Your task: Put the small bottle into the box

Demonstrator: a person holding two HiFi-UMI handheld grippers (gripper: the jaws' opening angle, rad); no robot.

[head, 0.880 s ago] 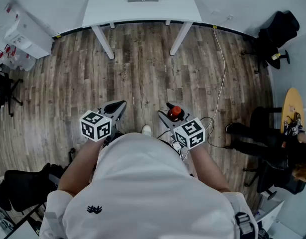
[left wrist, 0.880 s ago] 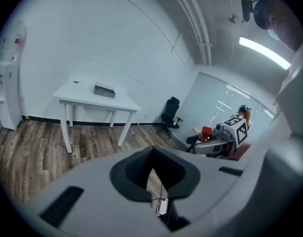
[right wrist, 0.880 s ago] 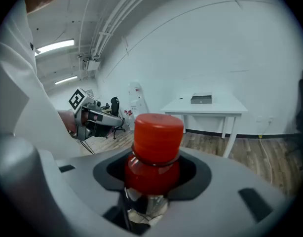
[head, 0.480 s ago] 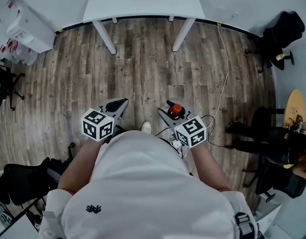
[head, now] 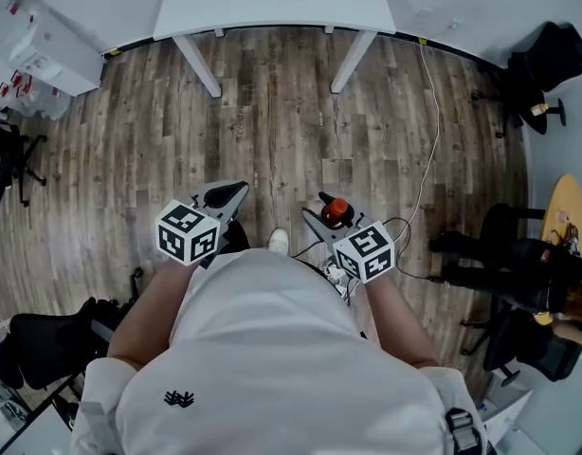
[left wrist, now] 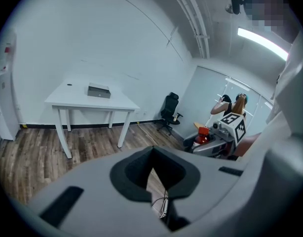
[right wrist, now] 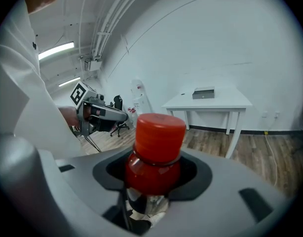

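Observation:
A small red bottle (right wrist: pixel 159 152) with a red cap stands upright between the jaws of my right gripper (right wrist: pixel 156 179), which is shut on it. In the head view the bottle (head: pixel 336 209) pokes up from the right gripper (head: pixel 325 214), held just in front of the person's body above the wooden floor. My left gripper (head: pixel 229 195) sits beside it at the same height, its jaws together and nothing in them. The grey box (right wrist: pixel 204 93) lies on the white table (head: pixel 272 12) across the room, far from both grippers. The left gripper view also shows the box (left wrist: pixel 98 90).
A white cable (head: pixel 426 150) trails over the floor to the right of the table. Black office chairs (head: pixel 537 60) stand at the right, and a person sits by a yellow round table (head: pixel 561 218). White cabinets (head: pixel 45 60) line the left wall.
The table has slid a little toward the top edge of the head view. Both grippers stay in front of the body, with the bottle still in the right one.

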